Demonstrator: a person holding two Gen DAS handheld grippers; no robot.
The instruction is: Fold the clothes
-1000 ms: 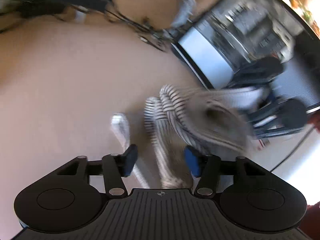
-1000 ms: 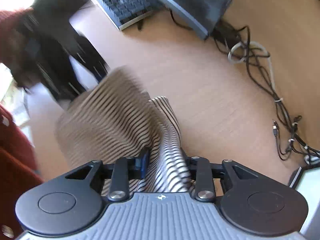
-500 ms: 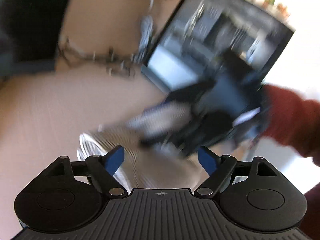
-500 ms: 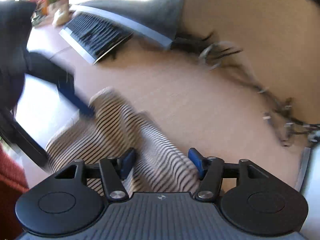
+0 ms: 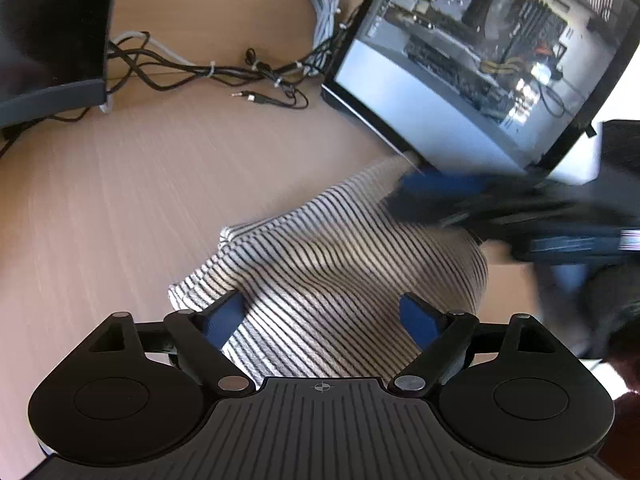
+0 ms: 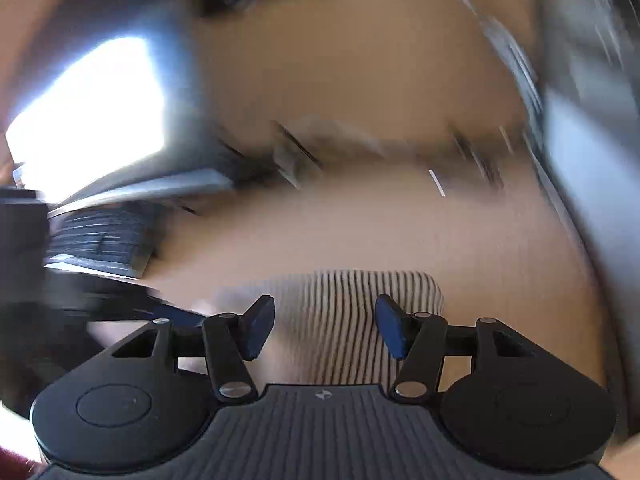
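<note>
Here, one striped garment (image 5: pixel 344 264) lies bunched on the wooden worktop (image 5: pixel 120 208) at lower centre. Two tools hover over it: the left tool (image 5: pixel 322 318) has just been spreading and is released, pads clear of the cloth; the right tool (image 6: pixel 324 326), blurred, also gapes loose. One computer case (image 5: pixel 480 52) stands upper right.
</note>
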